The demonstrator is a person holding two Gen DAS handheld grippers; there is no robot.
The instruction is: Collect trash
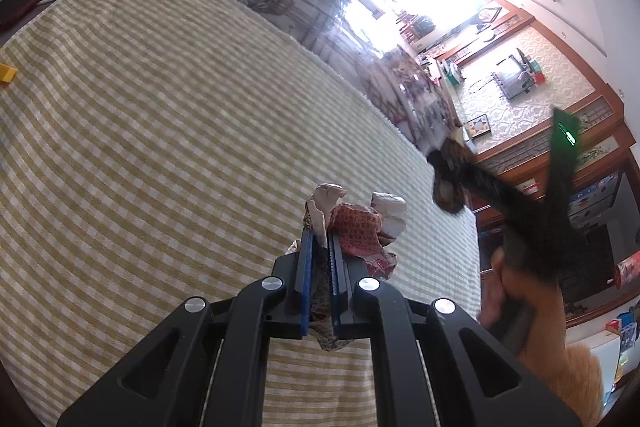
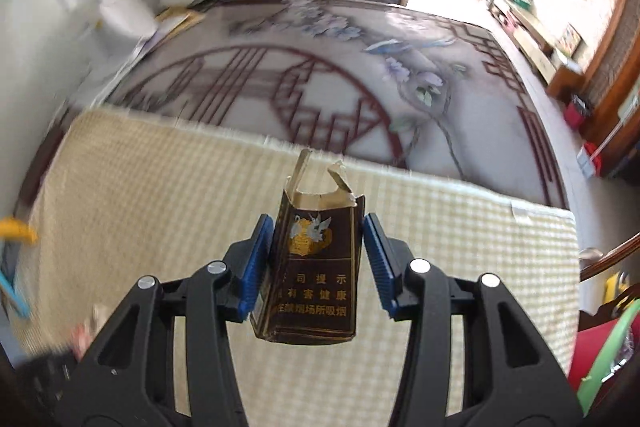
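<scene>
Two tools, each carrying one piece of trash above a checked cloth.

Left tool (image 1: 320,259): blue pads (image 1: 306,279) pressed together on a crumpled paper wrapper (image 1: 356,227), red-printed and white, which bulges out beyond the tips and hangs below them, clear of the yellow-and-white checked cloth (image 1: 160,147). Right tool (image 2: 318,259): clamped on an empty dark brown cigarette pack (image 2: 316,271) with its torn top open, held upright by its two narrow sides above the same cloth (image 2: 140,187). Beyond the cloth's fringed edge, a patterned desk (image 2: 320,75) surface with red lattice and flowers. In the left view the right tool (image 1: 452,179) appears blurred at the right, held in a hand (image 1: 516,291).
</scene>
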